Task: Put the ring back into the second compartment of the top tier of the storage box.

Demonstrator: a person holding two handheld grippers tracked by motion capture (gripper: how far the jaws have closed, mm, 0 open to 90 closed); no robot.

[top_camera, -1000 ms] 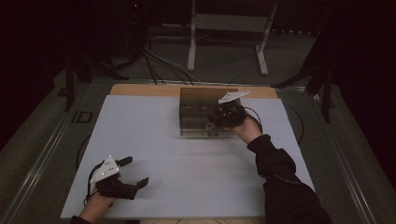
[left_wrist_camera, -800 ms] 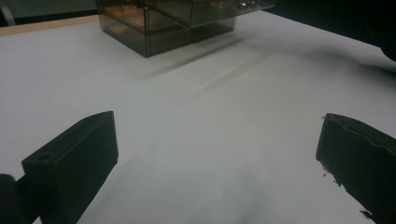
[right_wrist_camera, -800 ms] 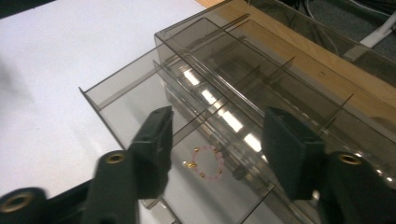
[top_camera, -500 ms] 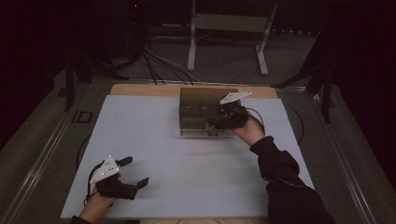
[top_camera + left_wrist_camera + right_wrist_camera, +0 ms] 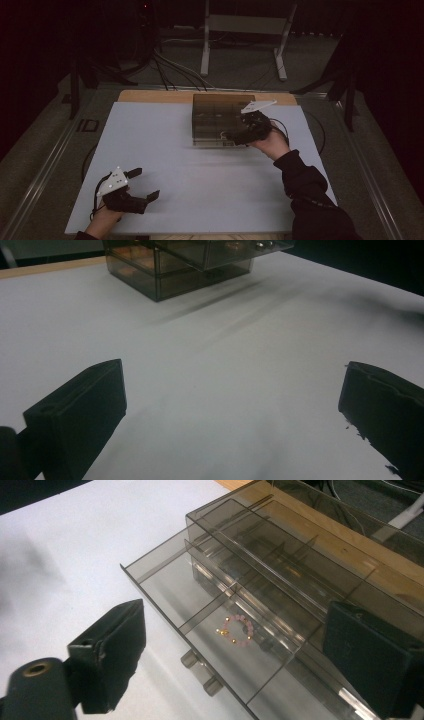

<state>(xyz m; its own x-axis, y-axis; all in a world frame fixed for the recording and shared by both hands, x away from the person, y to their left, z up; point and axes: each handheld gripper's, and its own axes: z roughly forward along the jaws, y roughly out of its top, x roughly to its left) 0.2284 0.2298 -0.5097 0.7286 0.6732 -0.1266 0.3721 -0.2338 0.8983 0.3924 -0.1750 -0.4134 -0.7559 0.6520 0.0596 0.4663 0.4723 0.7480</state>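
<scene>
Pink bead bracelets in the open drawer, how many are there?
1. A pink bead bracelet with gold beads lies in the middle compartment of the pulled-out smoky clear plastic drawer; others may be hidden in shut drawers.

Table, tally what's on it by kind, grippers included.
Smoky clear drawer box: 1
Pink bead bracelet, in the open drawer: 1
Grippers: 2, left gripper, right gripper
Total: 4

The left gripper (image 5: 142,185) is black, with a grey three-cornered plate dotted with pale marks on top and a dark cable looping behind it; its jaws are thick, blunt black blocks, one with a round hole near its base; the right gripper (image 5: 234,134) bears a like plate and cable; behind it, a black long sleeve (image 5: 305,185) with a ribbed cuff.
</scene>
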